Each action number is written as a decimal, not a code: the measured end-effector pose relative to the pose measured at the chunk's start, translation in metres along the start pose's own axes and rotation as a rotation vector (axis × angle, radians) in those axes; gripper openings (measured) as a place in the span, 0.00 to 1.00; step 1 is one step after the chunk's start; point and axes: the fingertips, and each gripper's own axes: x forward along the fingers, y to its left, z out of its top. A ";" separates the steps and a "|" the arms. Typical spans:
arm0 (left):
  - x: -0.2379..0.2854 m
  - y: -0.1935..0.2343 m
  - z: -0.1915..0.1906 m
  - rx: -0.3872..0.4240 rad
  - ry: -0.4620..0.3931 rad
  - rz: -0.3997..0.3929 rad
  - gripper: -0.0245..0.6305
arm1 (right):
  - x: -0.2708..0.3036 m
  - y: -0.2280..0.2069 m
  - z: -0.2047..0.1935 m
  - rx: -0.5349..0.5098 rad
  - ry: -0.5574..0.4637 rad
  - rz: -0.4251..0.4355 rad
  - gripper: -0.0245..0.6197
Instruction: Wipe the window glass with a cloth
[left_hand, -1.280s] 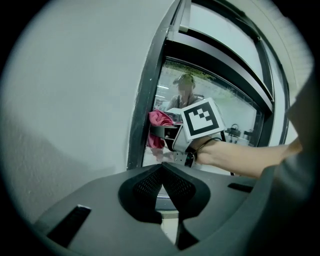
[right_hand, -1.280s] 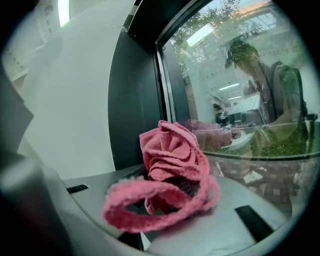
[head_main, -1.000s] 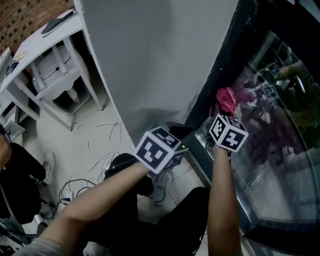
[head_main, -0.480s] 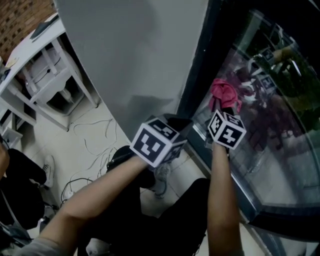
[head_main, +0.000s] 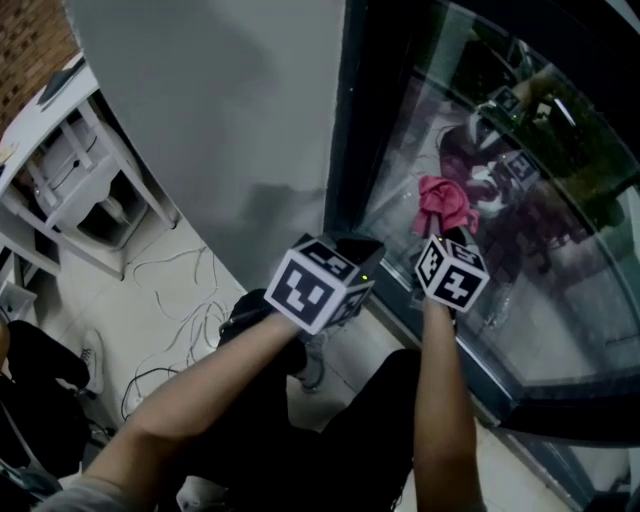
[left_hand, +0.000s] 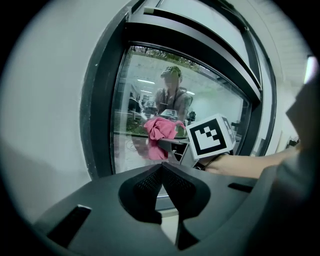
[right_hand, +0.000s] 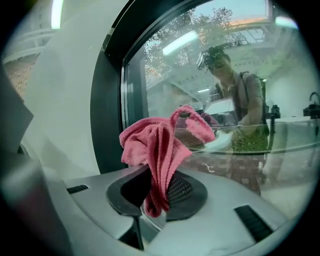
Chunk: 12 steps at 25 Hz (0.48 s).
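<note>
**A:** Left to right, what have we got?

**B:** A white bench (head_main: 62, 108) stands at the far left, with loose cables (head_main: 172, 288) on the floor beside it, then the grey wall (head_main: 230, 100). The left gripper (left_hand: 161, 170) hangs low in front of the wall. Its jaws are pressed together with nothing between them. Next comes the dark window frame (head_main: 345, 150). Right of that is the right gripper (right_hand: 157, 187), jaws clamped on a pink cloth (right_hand: 160, 145).

**A:** And where is the cloth on the pane?

**B:** It's at the lower left corner of the window glass (head_main: 560, 270), just beside the frame. It appears to touch the pane, since its pink reflection meets it there.

**A:** What worries you?

**B:** The grip. Only a narrow fold sits between the jaws and the rest bunches loosely above them. I think drag across the glass could tug that fold free and drop the cloth.

**A:** Anything else?

**B:** The bunch is small. If the gripper tilts forward, the hard jaw tips might strike the glass instead of the fabric. A wad like that would also likely leave streaks and miss the strip along the frame. The idle left gripper sits close enough to catch the frame on a wide sweep.
</note>
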 end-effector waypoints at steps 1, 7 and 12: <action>0.003 -0.006 0.000 0.005 0.002 -0.009 0.04 | -0.005 -0.007 -0.001 0.005 -0.003 -0.007 0.13; 0.021 -0.045 0.004 0.037 0.006 -0.065 0.04 | -0.036 -0.045 -0.008 0.021 -0.009 -0.053 0.13; 0.031 -0.070 0.005 0.066 0.021 -0.112 0.04 | -0.058 -0.067 -0.013 0.039 -0.017 -0.085 0.13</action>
